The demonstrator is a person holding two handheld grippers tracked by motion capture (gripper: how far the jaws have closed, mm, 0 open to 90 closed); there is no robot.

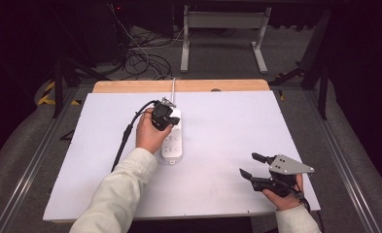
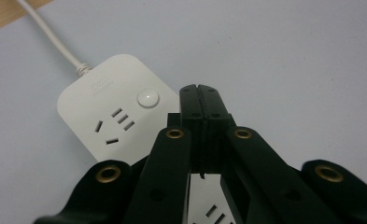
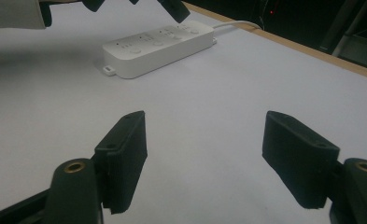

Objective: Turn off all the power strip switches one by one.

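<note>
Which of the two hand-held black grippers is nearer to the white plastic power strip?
The left. The left gripper, jaws shut, is right over the white plastic power strip, near its round button. The right gripper, jaws open, stays apart near the table's front edge.

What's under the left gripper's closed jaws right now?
The white power strip lies under the left gripper, its shut jaws just beside the round switch button. One socket shows clearly; the strip's middle is covered by the jaws, so contact is unclear.

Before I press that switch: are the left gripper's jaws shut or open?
Shut. The left gripper has its jaws pressed flat together, nothing between them, beside the power strip's round button.
</note>
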